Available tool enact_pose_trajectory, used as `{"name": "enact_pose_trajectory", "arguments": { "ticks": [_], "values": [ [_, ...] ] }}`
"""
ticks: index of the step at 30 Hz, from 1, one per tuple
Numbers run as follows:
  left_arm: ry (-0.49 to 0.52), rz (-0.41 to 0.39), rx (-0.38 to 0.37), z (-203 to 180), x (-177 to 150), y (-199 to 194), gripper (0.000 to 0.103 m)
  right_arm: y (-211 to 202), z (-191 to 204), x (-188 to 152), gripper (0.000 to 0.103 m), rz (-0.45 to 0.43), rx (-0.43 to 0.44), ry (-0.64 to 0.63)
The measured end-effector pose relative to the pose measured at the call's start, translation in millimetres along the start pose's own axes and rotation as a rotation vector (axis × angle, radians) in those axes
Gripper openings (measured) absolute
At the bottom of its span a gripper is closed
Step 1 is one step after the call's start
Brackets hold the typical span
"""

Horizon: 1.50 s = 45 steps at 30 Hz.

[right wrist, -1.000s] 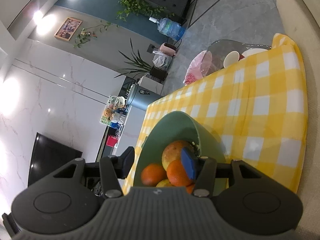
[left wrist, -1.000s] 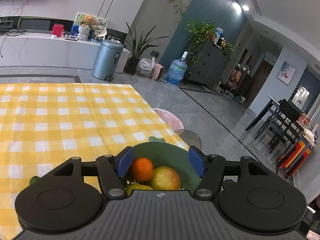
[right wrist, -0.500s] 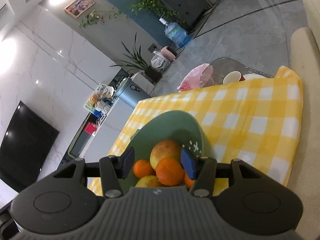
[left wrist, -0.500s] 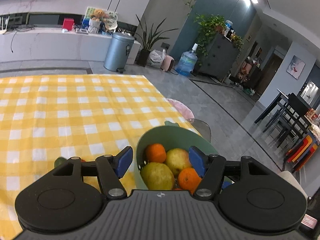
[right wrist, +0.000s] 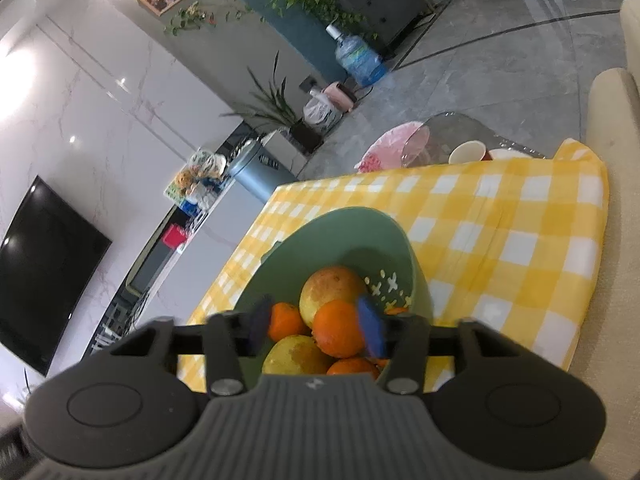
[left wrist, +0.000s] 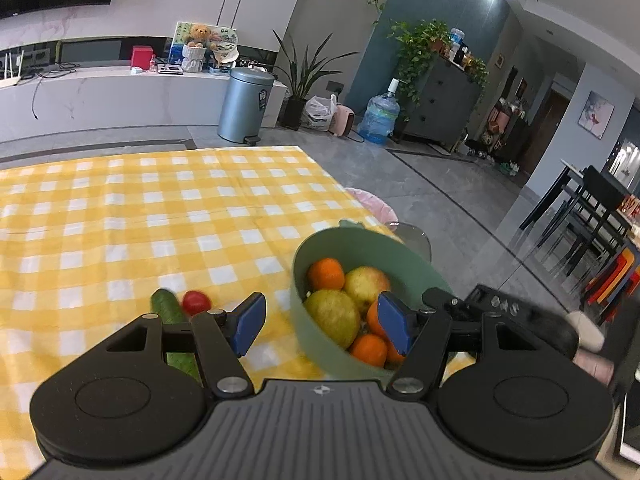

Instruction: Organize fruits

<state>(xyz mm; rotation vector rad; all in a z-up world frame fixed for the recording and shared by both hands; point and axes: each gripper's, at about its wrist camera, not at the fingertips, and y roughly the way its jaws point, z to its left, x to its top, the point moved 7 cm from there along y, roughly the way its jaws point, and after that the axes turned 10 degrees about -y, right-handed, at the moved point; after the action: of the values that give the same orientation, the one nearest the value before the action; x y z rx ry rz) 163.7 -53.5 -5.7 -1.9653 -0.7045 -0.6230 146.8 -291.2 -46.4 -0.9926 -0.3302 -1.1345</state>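
Right gripper [right wrist: 318, 330] closing over the bowl [right wrist: 340, 236] of fruit, pads blurred; left gripper [left wrist: 322, 322] open, empty.
Yellow checked cloth [left wrist: 120, 216] holds cucumber [left wrist: 166, 308] and tomato [left wrist: 196, 302]; grey tiled floor [left wrist: 448, 196] beyond.

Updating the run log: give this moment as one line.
left gripper: jaws open, holding nothing | right gripper: jaws closing around orange | green bowl: fruit inside | cucumber, tomato: on tablecloth
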Motion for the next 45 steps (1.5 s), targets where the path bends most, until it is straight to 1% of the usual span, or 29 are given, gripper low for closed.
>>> {"name": "enact_pose_trajectory", "arguments": {
  "ticks": [2, 5, 7, 8, 9, 11, 12, 16, 17, 18, 19, 22, 23, 25, 26, 28, 31, 32, 34, 35, 37, 38, 39, 40, 41, 42, 43, 44, 45],
  "values": [
    [0.01, 0.005, 0.005, 3, -6, -6, 0.075, 3, 6, 3, 0.021, 0.048, 0.011, -0.042],
    [0.017, -0.006, -0.003, 8, -12, -13, 0.075, 19, 21, 8, 0.023, 0.164, 0.012, -0.193],
    [0.021, -0.004, -0.011, 11, -17, -15, 0.076, 31, 26, 8, 0.031, 0.226, -0.037, -0.29],
    [0.02, 0.001, -0.014, 13, -20, -15, 0.076, 38, 30, 6, 0.033, 0.268, -0.062, -0.359],
    [0.018, 0.011, -0.014, 17, -24, -15, 0.076, 46, 33, 4, 0.033, 0.305, -0.091, -0.444],
    [0.016, 0.025, -0.014, 22, -28, -12, 0.076, 55, 36, 4, 0.033, 0.333, -0.156, -0.574],
    [0.014, 0.03, -0.014, 24, -29, -10, 0.076, 59, 38, 6, 0.038, 0.341, -0.196, -0.631],
    [-0.018, 0.044, -0.027, 34, -32, -7, 0.076, 72, 42, 3, 0.036, 0.439, -0.177, -0.709],
    [-0.025, 0.049, -0.029, 36, -34, -6, 0.076, 74, 44, 2, 0.034, 0.459, -0.176, -0.732],
    [-0.029, 0.055, -0.027, 38, -35, -6, 0.076, 76, 47, 2, 0.03, 0.476, -0.176, -0.755],
    [-0.031, 0.058, -0.023, 40, -36, -5, 0.076, 76, 49, 3, 0.028, 0.489, -0.175, -0.775],
    [-0.04, 0.058, -0.012, 44, -37, -6, 0.076, 71, 54, 14, 0.028, 0.465, -0.232, -0.792],
    [-0.047, 0.06, -0.012, 45, -36, -6, 0.076, 69, 55, 19, 0.028, 0.446, -0.262, -0.801],
    [-0.064, 0.063, -0.018, 47, -35, -7, 0.076, 68, 54, 25, 0.028, 0.39, -0.353, -0.862],
    [-0.068, 0.064, -0.022, 48, -35, -7, 0.076, 70, 53, 26, 0.028, 0.38, -0.382, -0.89],
    [-0.065, 0.063, -0.022, 48, -34, -9, 0.076, 73, 48, 26, 0.028, 0.384, -0.396, -0.902],
    [-0.067, 0.059, -0.014, 49, -33, -10, 0.076, 68, 47, 27, 0.028, 0.339, -0.383, -0.898],
    [-0.072, 0.06, -0.017, 50, -33, -10, 0.076, 65, 49, 27, 0.028, 0.335, -0.353, -0.878],
    [-0.079, 0.064, -0.021, 50, -33, -9, 0.076, 58, 58, 24, 0.027, 0.352, -0.237, -0.82],
    [-0.082, 0.066, -0.02, 51, -33, -8, 0.076, 55, 64, 21, 0.026, 0.368, -0.179, -0.806],
    [-0.082, 0.072, -0.012, 51, -35, -6, 0.076, 53, 75, 11, 0.025, 0.425, -0.091, -0.812],
    [-0.081, 0.075, -0.009, 51, -35, -5, 0.076, 56, 78, 5, 0.023, 0.464, -0.087, -0.817],
    [-0.08, 0.078, -0.007, 51, -36, -5, 0.076, 61, 76, 3, 0.023, 0.487, -0.129, -0.823],
    [-0.078, 0.081, -0.006, 51, -37, -5, 0.076, 66, 73, 3, 0.023, 0.487, -0.188, -0.83],
    [-0.076, 0.085, -0.007, 50, -38, -5, 0.076, 71, 68, 5, 0.033, 0.483, -0.241, -0.822],
    [-0.072, 0.09, -0.006, 50, -38, -4, 0.076, 74, 65, 6, 0.033, 0.494, -0.248, -0.788],
    [-0.069, 0.093, -0.008, 50, -39, -4, 0.076, 78, 64, 3, 0.035, 0.517, -0.218, -0.753],
    [-0.067, 0.097, -0.008, 50, -39, -3, 0.076, 81, 63, 1, 0.035, 0.538, -0.201, -0.742],
    [-0.067, 0.1, -0.007, 50, -40, -2, 0.076, 85, 62, -1, 0.035, 0.547, -0.219, -0.758]
  ]
}}
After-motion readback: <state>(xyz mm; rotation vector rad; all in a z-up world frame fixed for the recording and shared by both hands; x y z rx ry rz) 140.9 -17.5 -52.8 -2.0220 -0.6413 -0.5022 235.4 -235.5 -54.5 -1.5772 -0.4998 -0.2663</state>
